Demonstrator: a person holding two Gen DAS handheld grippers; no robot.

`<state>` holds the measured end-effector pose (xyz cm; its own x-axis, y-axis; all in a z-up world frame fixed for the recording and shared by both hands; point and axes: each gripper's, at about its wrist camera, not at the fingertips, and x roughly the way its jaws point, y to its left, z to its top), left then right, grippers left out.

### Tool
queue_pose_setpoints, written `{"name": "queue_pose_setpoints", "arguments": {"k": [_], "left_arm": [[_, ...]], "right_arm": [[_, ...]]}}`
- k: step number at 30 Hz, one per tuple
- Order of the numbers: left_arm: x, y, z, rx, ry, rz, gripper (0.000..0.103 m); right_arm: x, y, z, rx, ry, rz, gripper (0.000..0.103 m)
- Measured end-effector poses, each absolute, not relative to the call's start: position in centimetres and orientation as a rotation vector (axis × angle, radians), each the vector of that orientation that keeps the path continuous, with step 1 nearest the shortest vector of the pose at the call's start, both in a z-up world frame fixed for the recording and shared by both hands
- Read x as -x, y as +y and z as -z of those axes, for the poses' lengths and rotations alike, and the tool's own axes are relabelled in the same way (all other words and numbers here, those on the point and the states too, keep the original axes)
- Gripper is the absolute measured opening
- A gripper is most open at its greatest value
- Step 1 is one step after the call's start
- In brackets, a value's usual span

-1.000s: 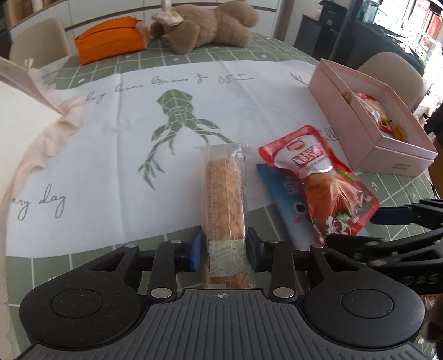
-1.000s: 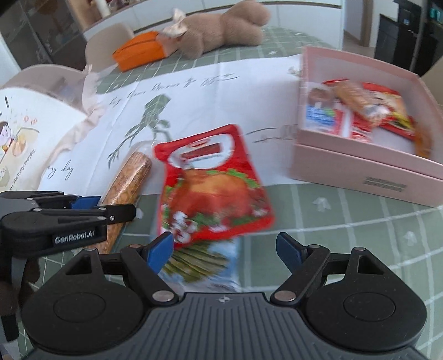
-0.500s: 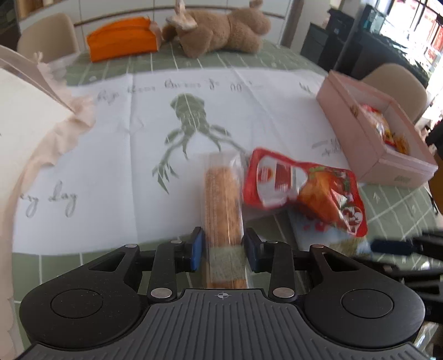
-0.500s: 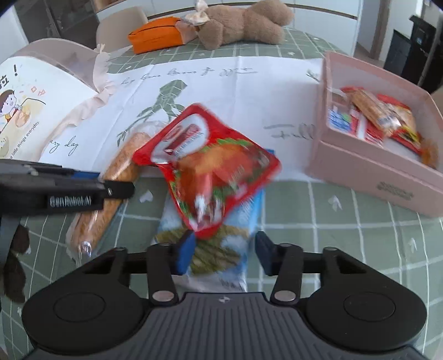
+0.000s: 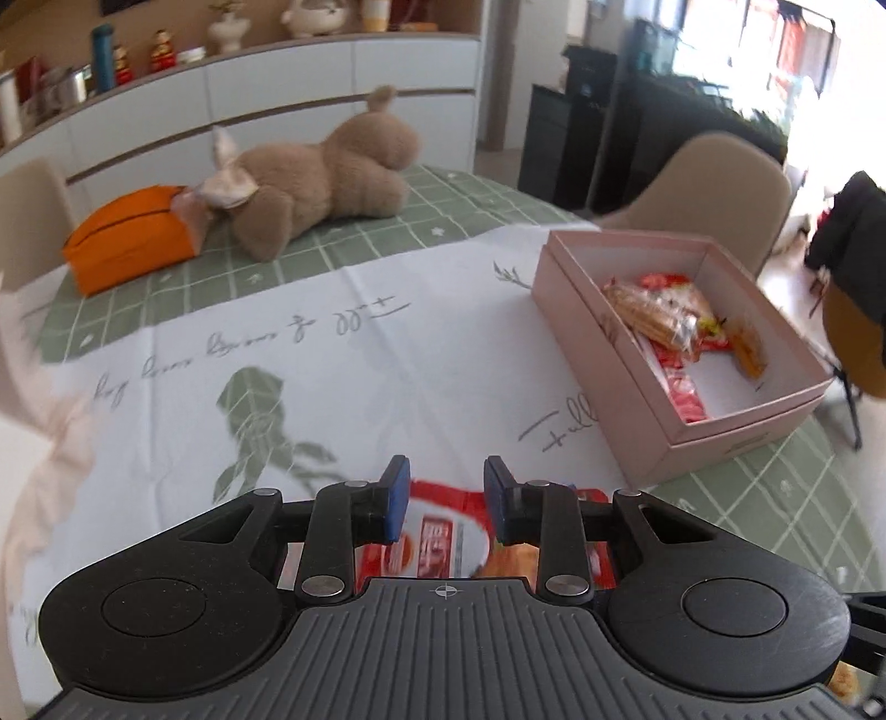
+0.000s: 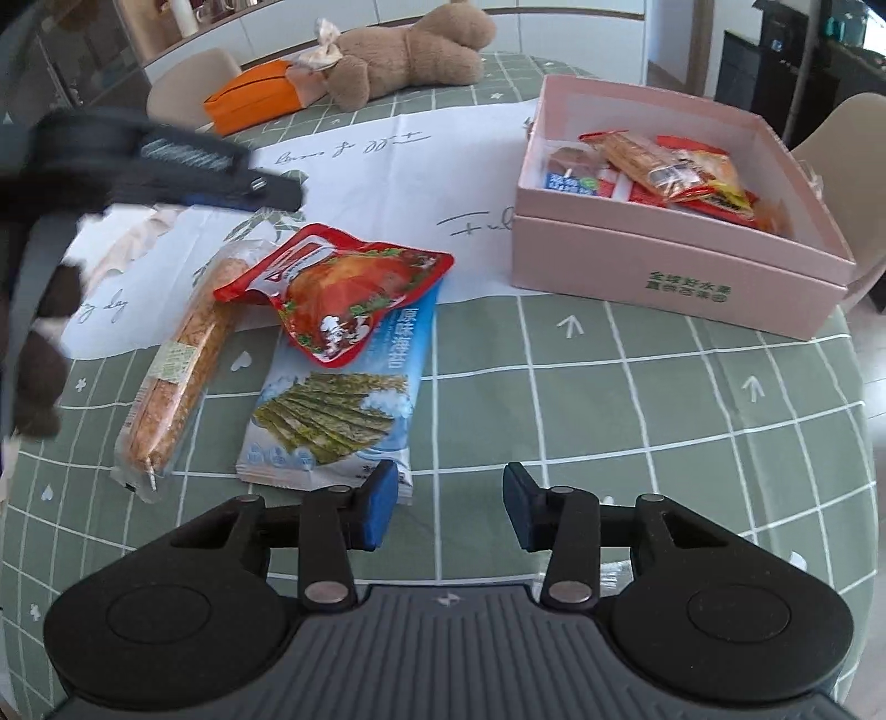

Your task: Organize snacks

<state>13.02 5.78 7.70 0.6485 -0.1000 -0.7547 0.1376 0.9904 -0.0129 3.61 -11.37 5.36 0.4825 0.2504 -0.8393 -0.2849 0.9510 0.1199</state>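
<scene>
A long cracker bar in clear wrap [image 6: 183, 360] lies on the green checked tablecloth. Beside it a blue seaweed packet [image 6: 343, 404] lies flat, with a red chicken pouch [image 6: 343, 288] resting across its top end. The pink box [image 6: 664, 266] at the right holds several snack packs. My left gripper [image 5: 446, 498] hangs above the red pouch [image 5: 437, 543]; its jaws are closing with nothing between them. It shows blurred in the right wrist view [image 6: 277, 188]. My right gripper [image 6: 449, 498] stands just right of the seaweed packet's near corner, jaws narrow and empty.
A brown teddy bear [image 6: 410, 50] and an orange tissue case [image 6: 249, 102] lie at the table's far side. A white printed cloth [image 5: 387, 360] covers the middle. Beige chairs [image 5: 720, 188] stand around the table. The pink box [image 5: 603, 382] sits near the right edge.
My left gripper let go of the cracker bar, rose and swung right over the red pouch. My right gripper narrowed its jaws and drew back right, off the seaweed packet; the red pouch settled.
</scene>
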Motion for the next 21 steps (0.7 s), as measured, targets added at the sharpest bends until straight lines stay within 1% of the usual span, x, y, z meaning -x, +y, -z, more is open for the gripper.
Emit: {"name": "queue_pose_setpoints", "arguments": {"k": [6,9,11,12,13,14,15,16,18,21], "left_arm": [[-13.7,5.2,-5.1,-0.11,0.937,0.155,0.032],[-12.4,5.9,-4.8,-0.099,0.921,0.161,0.031],[-11.8,6.4,-4.8,-0.069,0.931,0.159,0.031],[-11.6,6.7,-4.9,-0.06,0.934,0.156,0.031],[-11.3,6.8,-5.0,-0.056,0.936,0.153,0.031],[-11.0,6.9,-5.0,-0.057,0.939,0.147,0.031],[-10.6,6.9,-5.0,-0.063,0.942,0.137,0.031],[-10.2,7.0,-5.1,-0.071,0.944,0.125,0.031],[-9.6,7.0,-5.0,-0.085,0.945,0.104,0.03],[-9.0,7.4,-5.0,-0.078,0.946,0.092,0.031]], "right_arm": [[-3.3,-11.2,-5.7,0.04,0.99,-0.314,0.042],[-3.4,-11.0,-5.7,0.045,0.986,-0.314,0.043],[-3.5,-10.8,-5.6,0.049,0.985,-0.316,0.052],[-3.6,-10.6,-5.5,0.054,0.984,-0.318,0.058],[-3.8,-10.4,-5.5,0.06,0.985,-0.319,0.062],[-3.9,-10.2,-5.5,0.065,0.985,-0.323,0.063],[-4.1,-9.9,-5.5,0.067,0.987,-0.328,0.066],[-4.3,-9.8,-5.5,0.067,0.988,-0.334,0.073],[-4.8,-9.2,-5.3,0.078,0.993,-0.343,0.081],[-5.9,-8.1,-4.6,0.112,1.004,-0.362,0.086]]}}
